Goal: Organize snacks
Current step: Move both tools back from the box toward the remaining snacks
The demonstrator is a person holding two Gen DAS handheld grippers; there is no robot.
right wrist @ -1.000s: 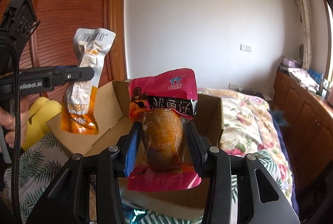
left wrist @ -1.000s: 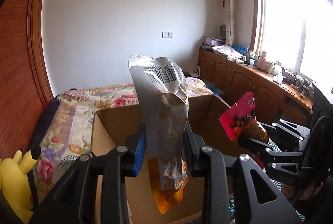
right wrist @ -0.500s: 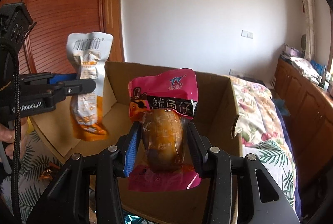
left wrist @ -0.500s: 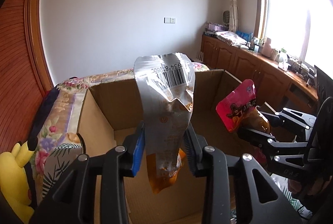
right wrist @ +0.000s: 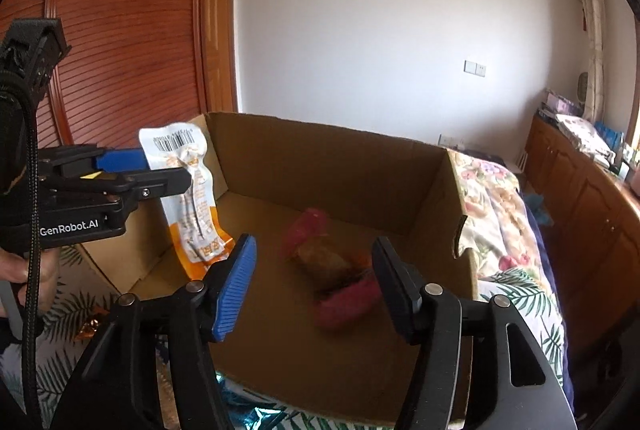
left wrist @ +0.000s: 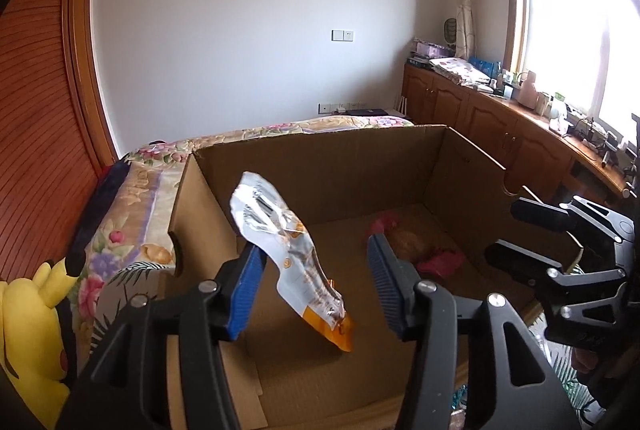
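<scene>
Both snacks are being dropped into the open brown cardboard box (left wrist: 320, 166) on the flowered bed. The left tongs (left wrist: 312, 282) have just been opening and stand wide; the silver-and-orange foil snack pouch (left wrist: 288, 254) lies free between the pads, tilting, its long axis running from barcode end up and far-left to orange end down and near-right. The right tongs (right wrist: 312, 286) have also just opened wide, nothing between them; the pink packet with a brown snack inside (right wrist: 328, 270) is blurred at the box floor, long axis slanting far-left to near-right. Next, I judge, both tongs should draw back for more snacks.
</scene>
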